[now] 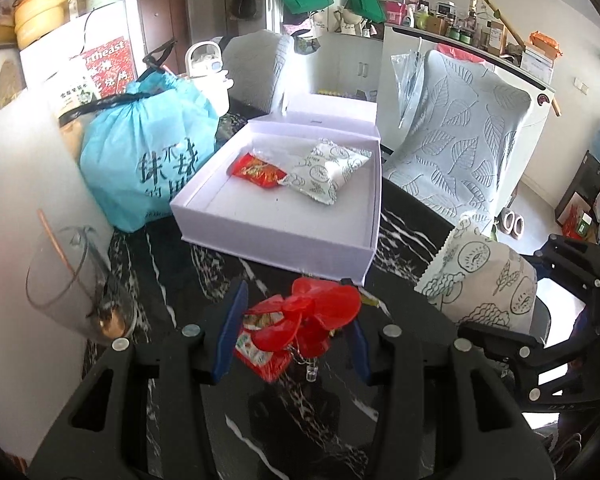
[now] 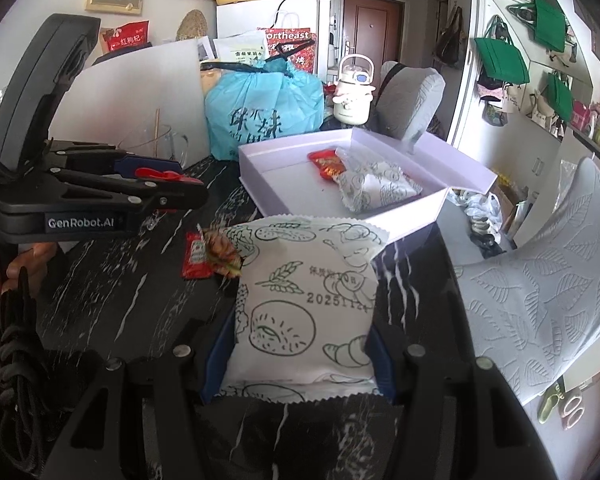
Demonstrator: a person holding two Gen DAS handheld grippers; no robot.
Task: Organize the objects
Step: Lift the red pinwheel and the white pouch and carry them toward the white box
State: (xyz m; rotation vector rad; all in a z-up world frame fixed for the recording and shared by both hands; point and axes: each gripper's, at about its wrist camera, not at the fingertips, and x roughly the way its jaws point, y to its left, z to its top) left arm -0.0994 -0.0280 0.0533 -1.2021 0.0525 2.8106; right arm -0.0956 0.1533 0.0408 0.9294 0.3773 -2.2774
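Behind the white box (image 1: 276,216) I have a blue drawstring bag (image 1: 144,160) pressed against its left wall, a cream kettle (image 2: 354,92) further back, and a glass mug (image 1: 76,284) with a stick in it at the left table edge. Leaf-patterned chair backs (image 1: 460,152) crowd the far and right sides of the black marble table (image 2: 100,292). Inside the box lie a red packet (image 1: 258,172) and a printed white bread pack (image 1: 328,170), touching.

My left gripper (image 1: 296,336) hovers low over the table just before the box's near wall, its blue fingers clamped on a red plastic flower-shaped toy (image 1: 320,308) together with a red snack sachet (image 1: 260,350). My right gripper (image 2: 300,360) is closed on a second bread pack (image 2: 304,304), held upright near the box's near corner. A ketchup sachet (image 2: 194,254) and small wrapped snack (image 2: 222,254) lie on the table between both grippers.
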